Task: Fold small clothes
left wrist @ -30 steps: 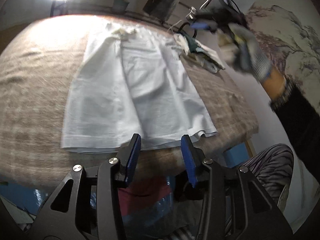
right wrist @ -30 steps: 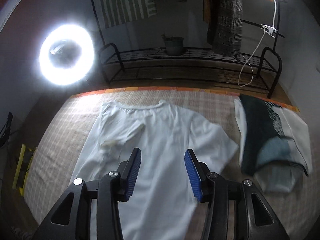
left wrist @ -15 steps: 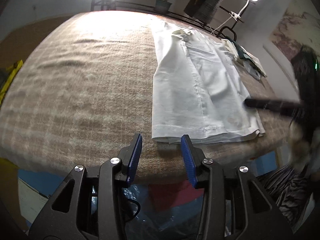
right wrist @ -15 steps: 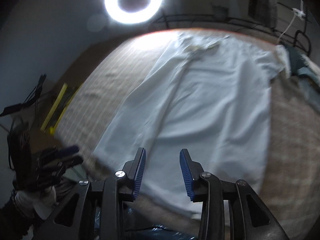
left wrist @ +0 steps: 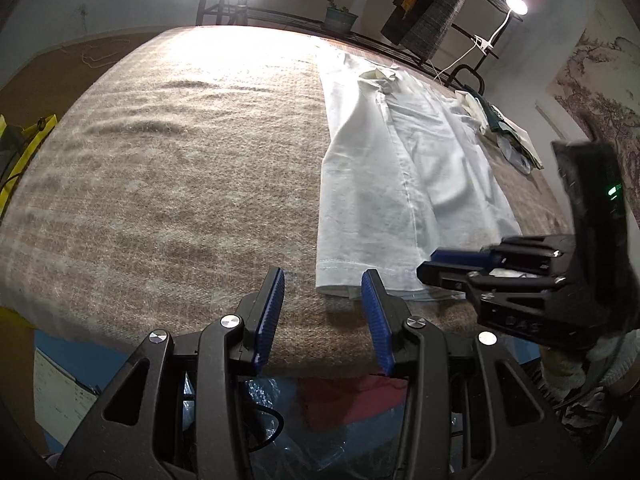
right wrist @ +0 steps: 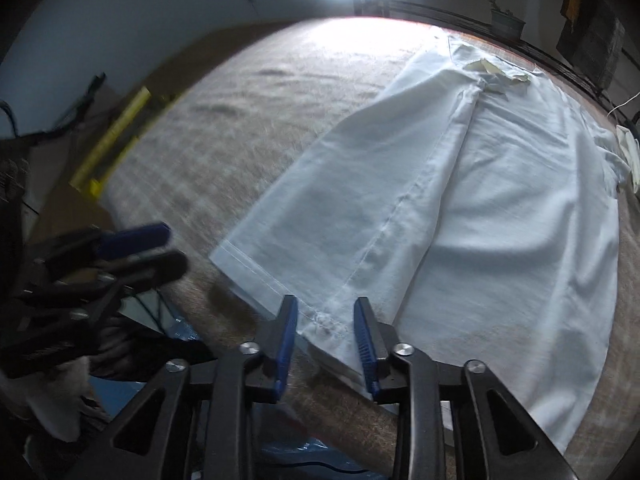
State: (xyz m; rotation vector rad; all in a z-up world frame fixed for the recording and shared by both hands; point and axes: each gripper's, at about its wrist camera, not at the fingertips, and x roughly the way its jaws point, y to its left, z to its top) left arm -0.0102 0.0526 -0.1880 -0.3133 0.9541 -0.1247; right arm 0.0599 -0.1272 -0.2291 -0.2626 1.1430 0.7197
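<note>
Left wrist view: the white shirt [left wrist: 400,168] lies flat on the blanket-covered surface [left wrist: 168,168], collar far, hem near the front edge. The left gripper [left wrist: 323,312] hangs with fingers apart and empty; the hem's left corner sits just beyond and between the fingertips, untouched. The right gripper [left wrist: 444,266] reaches over the hem from the right, its tips partly hidden against the cloth.

Right wrist view: the right gripper [right wrist: 326,334] has its fingers closing, the hem [right wrist: 320,318] between them; the pads do not yet press it. The left gripper [right wrist: 152,248] is blurred at the left, beside the shirt [right wrist: 480,184].
</note>
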